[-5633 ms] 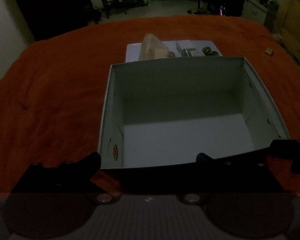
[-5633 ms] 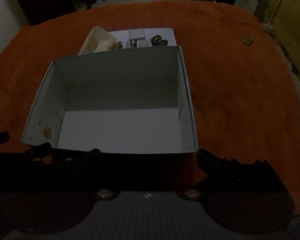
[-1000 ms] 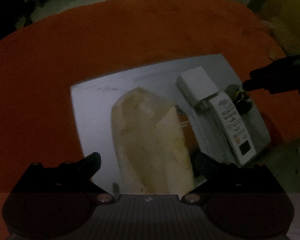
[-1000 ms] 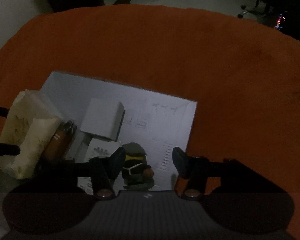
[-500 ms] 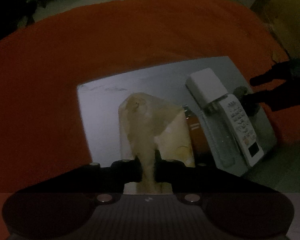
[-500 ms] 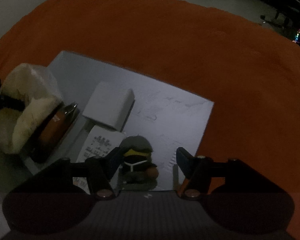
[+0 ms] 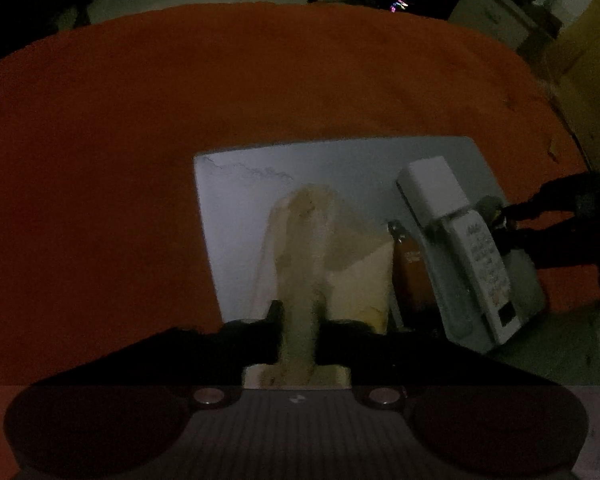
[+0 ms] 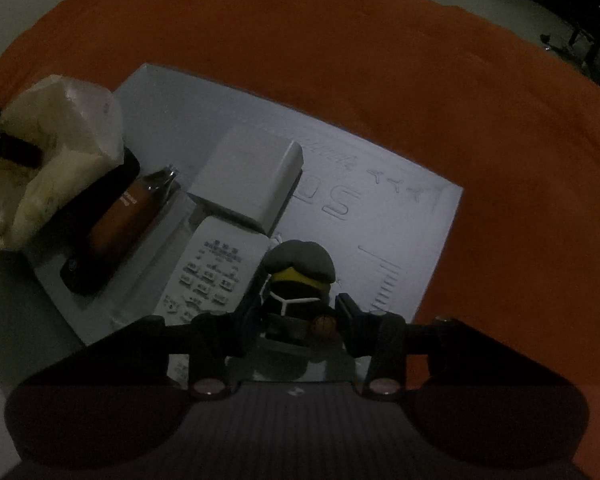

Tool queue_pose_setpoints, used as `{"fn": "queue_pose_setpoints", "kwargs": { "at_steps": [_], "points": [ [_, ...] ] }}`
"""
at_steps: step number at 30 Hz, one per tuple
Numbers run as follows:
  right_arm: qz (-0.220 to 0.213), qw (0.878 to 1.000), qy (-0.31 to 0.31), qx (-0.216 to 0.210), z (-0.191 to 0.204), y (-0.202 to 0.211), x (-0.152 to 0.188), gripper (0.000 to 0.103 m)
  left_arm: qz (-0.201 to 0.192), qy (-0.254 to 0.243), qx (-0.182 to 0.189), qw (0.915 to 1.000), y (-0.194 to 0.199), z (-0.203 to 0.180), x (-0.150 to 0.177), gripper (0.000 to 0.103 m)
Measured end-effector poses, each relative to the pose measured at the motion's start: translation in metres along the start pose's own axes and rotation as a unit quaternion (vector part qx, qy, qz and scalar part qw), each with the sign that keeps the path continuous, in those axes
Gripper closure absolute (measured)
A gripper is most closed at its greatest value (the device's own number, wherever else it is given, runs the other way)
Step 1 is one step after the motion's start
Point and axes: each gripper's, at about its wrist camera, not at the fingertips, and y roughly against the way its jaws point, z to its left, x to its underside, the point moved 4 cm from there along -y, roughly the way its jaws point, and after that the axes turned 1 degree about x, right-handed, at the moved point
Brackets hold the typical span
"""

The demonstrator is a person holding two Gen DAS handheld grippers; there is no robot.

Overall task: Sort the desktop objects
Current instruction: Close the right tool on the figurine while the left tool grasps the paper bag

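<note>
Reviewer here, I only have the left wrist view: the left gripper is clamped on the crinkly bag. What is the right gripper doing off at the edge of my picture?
Observer: The right gripper has its fingers closed on a small figurine with a grey cap and yellow face.
Operator: Is the figurine on the white sheet?
Observer: Yes, at the near edge of the white sheet, right beside the remote control.
Operator: What is the dark thing next to my bag?
Observer: An orange-brown bottle with a silvery tip, lying on its side between the crinkly bag and the remote.
Operator: Any writing on the sheet?
Observer: Faint marks beyond the white box; I cannot read them.
</note>
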Motion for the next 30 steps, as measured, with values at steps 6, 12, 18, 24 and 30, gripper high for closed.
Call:
{"fn": "queue_pose_setpoints", "kwargs": {
  "at_steps": [6, 12, 18, 24, 30],
  "points": [
    [-0.009, 1.0, -0.026, -0.004, 0.004, 0.007, 0.004, 0.059, 0.02, -0.03, 0.034, 0.9988, -0.006, -0.009, 0.004, 0.004],
    [-0.014, 0.999, -0.051, -0.003, 0.008, 0.009, 0.006, 0.066, 0.07, -0.101, -0.006, 0.9924, -0.031, -0.024, 0.007, 0.002],
    [-0.001, 0.999, -0.042, 0.002, 0.008, 0.001, 0.011, 0.066, 0.102, -0.144, -0.064, 0.9823, -0.058, -0.038, 0.011, 0.02],
    [0.01, 0.999, -0.027, 0.018, 0.012, -0.008, 0.009, 0.056, 0.087, -0.143, -0.033, 0.9853, -0.049, -0.044, 0.011, 0.06],
    [0.0, 1.0, -0.024, 0.012, 0.007, -0.008, 0.004, 0.06, 0.054, -0.116, -0.005, 0.9917, -0.036, -0.035, 0.008, 0.069]
  ]
}}
